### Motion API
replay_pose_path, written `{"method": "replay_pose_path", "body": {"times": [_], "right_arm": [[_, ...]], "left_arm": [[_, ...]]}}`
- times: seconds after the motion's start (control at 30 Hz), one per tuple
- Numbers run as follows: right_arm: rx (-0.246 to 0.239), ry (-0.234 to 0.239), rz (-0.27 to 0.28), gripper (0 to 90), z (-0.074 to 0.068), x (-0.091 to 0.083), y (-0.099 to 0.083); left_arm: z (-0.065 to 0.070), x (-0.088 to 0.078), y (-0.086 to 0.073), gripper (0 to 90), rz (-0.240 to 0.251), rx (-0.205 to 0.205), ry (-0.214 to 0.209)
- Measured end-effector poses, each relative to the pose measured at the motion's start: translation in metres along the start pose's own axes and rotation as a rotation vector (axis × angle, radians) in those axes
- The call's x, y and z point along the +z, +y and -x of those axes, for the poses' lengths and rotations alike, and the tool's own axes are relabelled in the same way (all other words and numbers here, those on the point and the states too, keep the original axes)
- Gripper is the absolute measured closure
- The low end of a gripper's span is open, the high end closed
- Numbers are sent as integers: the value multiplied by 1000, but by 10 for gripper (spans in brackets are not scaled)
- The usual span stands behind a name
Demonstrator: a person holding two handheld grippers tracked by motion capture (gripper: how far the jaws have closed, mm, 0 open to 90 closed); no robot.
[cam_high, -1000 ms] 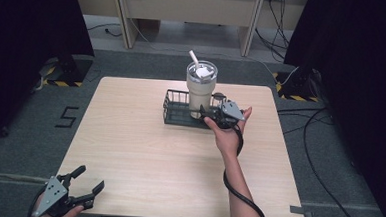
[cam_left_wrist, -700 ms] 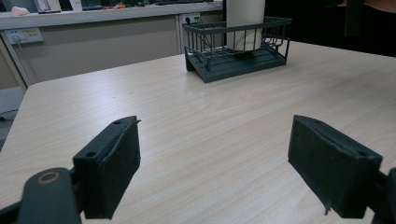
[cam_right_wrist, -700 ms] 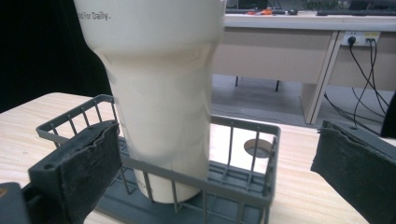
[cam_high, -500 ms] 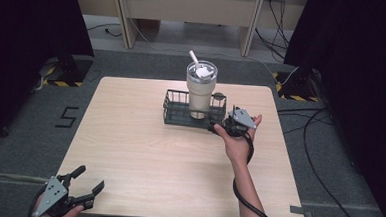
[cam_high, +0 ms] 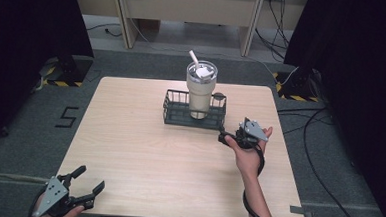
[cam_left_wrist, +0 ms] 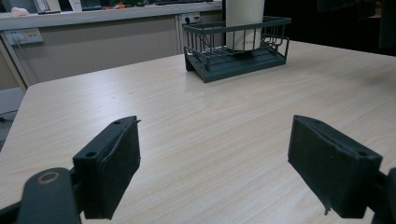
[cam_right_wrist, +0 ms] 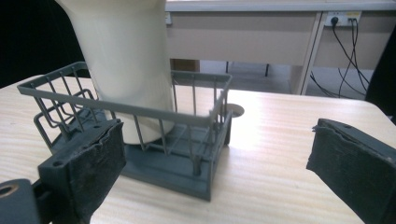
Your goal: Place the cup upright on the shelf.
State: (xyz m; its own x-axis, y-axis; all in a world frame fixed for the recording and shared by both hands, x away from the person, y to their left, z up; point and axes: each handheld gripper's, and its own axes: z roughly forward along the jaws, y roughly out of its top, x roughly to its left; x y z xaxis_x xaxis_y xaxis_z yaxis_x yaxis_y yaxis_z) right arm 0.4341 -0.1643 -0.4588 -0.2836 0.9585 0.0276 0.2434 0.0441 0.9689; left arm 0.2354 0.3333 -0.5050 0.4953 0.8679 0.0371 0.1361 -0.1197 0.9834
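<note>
So the cream tumbler [cam_high: 201, 91] with its straw stands upright inside the dark wire basket [cam_high: 173, 112], which sits toward the far middle of the wooden table [cam_high: 143, 156]. The right gripper [cam_high: 227, 139] is the one that matters here: it sits just off the basket's near right corner, close but not touching it, jaws spread wide with nothing between them. In the right gripper view, the basket [cam_right_wrist: 140, 116] and tumbler [cam_right_wrist: 126, 60] lie ahead and off toward the left jaw, not centred in the gap, so the hand would probably have to swing that way before closing on anything. The tumbler's long axis is vertical, so a grab from the side looks like the natural option, though the basket wall stands in front of its lower part, so higher up seems the better bet. The left gripper [cam_high: 84, 188] is well away at the table's near left corner, jaws also wide and empty, with the basket [cam_left_wrist: 236, 46] far off across the tabletop in its view. Right hand is clearly nearer.
</note>
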Motion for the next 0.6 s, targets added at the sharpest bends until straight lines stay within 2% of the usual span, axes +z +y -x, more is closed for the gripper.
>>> {"method": "replay_pose_path", "body": {"times": [0.33,0.6], "right_arm": [[17,-12,-7,47,7,-10,-12],[20,-9,2,48,9,-15,-12]], "left_arm": [[0,0,0,163,-4,4,1],[0,0,0,163,-4,8,1]]}}
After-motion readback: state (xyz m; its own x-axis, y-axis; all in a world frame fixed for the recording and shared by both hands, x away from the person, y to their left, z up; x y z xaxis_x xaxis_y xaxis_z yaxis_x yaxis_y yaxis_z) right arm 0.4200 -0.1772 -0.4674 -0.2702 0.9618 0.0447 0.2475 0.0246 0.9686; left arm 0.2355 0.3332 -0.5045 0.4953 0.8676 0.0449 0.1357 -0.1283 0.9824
